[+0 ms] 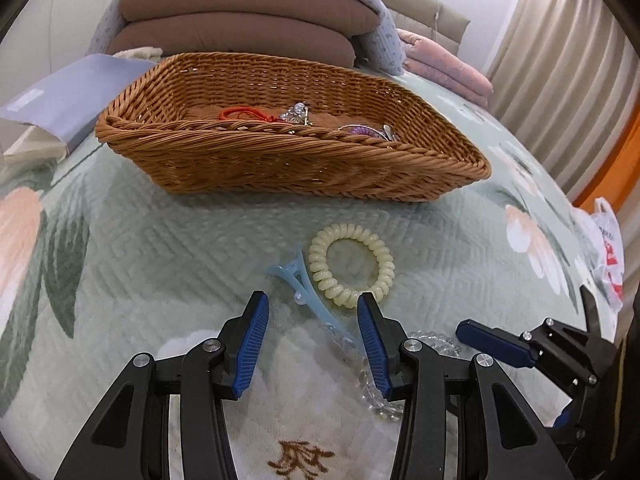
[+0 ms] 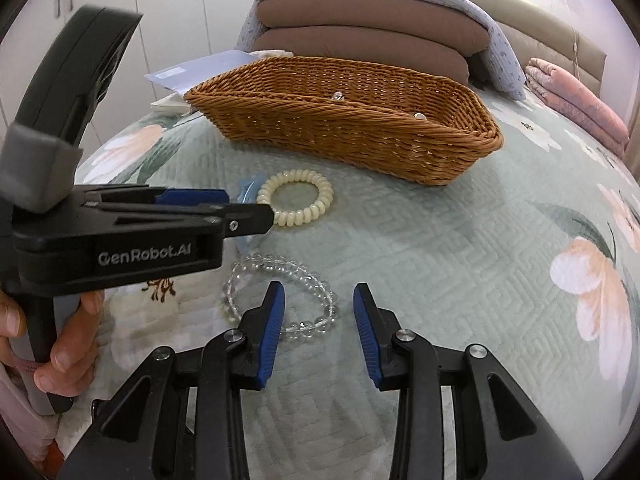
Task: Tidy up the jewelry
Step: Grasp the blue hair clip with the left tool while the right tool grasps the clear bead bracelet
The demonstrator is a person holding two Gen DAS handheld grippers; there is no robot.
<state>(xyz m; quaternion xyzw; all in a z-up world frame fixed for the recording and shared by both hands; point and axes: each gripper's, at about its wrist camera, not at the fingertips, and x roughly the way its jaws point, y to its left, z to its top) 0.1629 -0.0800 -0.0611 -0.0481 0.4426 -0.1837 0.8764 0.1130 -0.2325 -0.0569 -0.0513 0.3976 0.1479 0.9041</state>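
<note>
Left claw: my left claw (image 1: 312, 320) is spread, holding nothing; the light blue plastic hair clip (image 1: 308, 292) lies between its tips.
Right claw: my right claw (image 2: 318, 312) is spread over the clear glass bead bracelet (image 2: 280, 296).
Risk: I may bump the cream coiled hair tie (image 1: 352, 264) just ahead.
Room: the brown woven basket (image 1: 280, 160) sits farther ahead, with bare quilt between.

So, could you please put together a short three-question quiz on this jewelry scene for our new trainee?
1. True or false: the left tongs are clamped on the cream coil hair tie.
2. Which item lies nearest the right tongs? A blue hair clip B clear bead bracelet C wicker basket
3. Fill in: the red cord lies in the ____.

Key: 1 false; 2 B; 3 basket.
</note>
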